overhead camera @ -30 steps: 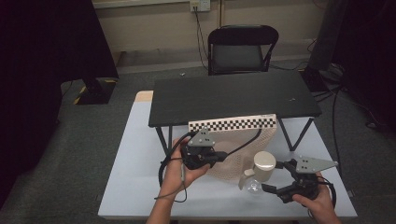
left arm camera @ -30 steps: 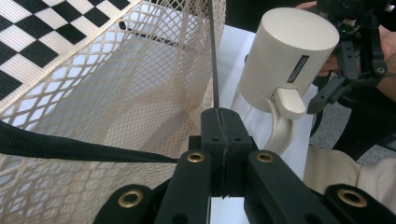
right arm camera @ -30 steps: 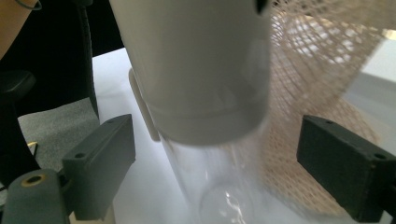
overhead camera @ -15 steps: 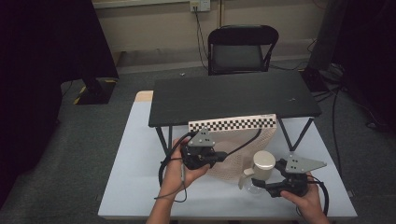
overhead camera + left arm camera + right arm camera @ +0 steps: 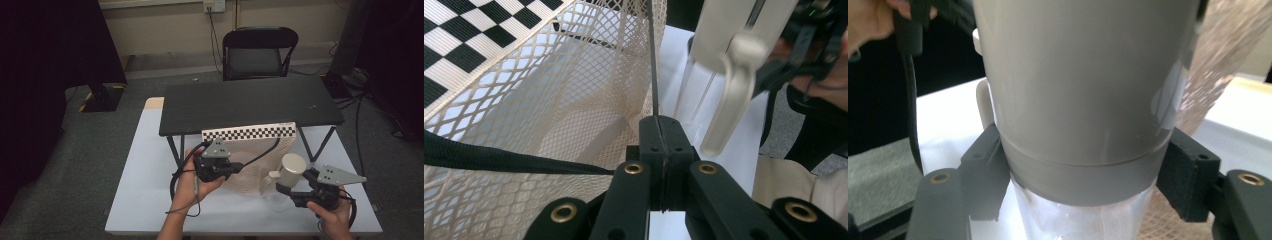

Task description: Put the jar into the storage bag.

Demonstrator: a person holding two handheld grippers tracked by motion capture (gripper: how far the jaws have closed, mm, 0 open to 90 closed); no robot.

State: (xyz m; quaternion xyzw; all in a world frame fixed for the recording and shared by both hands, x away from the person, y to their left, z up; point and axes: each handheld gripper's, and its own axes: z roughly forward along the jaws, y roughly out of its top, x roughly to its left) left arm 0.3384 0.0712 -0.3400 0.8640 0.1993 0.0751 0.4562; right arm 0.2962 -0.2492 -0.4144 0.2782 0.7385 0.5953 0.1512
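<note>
The left gripper (image 5: 235, 169) is clenched on the thin rim of a cream mesh bag with a black-and-white chequered top band (image 5: 255, 160); in the left gripper view its two black jaws meet flat against each other with the edge of the netting (image 5: 574, 115) pinched between them. A black strap (image 5: 499, 157) of the bag runs across the netting just to the left of the jaws. The bag lies on the pale blue surface (image 5: 145, 200) towards its near edge, about midway between the left and right edges, its chequered band against the front of a black folding table (image 5: 250, 102) that stands on the far part of the surface.

The right gripper (image 5: 282, 192) grasps a clear plastic bottle with a wide grey-beige lid and a loop handle (image 5: 287, 172). In the right gripper view the jaw pads press on both sides of the bottle (image 5: 1083, 125) at the lower rim of the lid, with the clear body below them. The bottle is just beside the right side of the bag, near the front right corner of the surface, tilted with its lid leaning towards the bag. A black chair (image 5: 257, 52) stands on the floor beyond the far edge.
</note>
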